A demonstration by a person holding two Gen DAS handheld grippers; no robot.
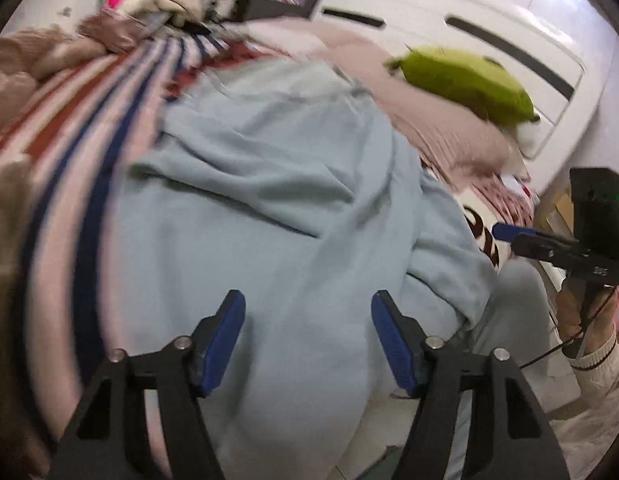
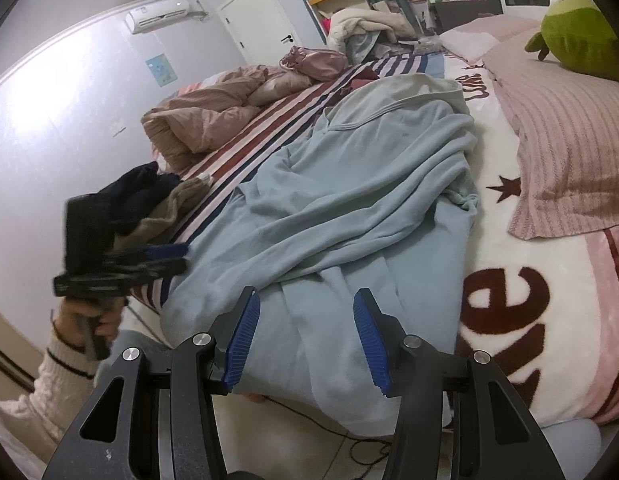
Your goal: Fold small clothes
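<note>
Bed point(image 2: 541, 320) with fleecy printed blanket under everything. Left gripper point(image 1: 307, 336) and right gripper point(image 2: 305, 334) each hover half open, ribbed blue pads clear of cloth, holding nothing. Soft pale-blue garment point(image 2: 349, 200) lies rumpled across bed edge. Beyond: striped sheet point(image 2: 245, 152), ribbed pink pillow point(image 2: 569, 152), green plush toy point(image 2: 577, 36).

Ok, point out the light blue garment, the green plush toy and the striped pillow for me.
light blue garment point(image 2: 349, 216), right wrist view, its rumpled middle.
green plush toy point(image 1: 469, 80), left wrist view, centre of its body.
striped pillow point(image 2: 569, 152), right wrist view, its top face.
</note>
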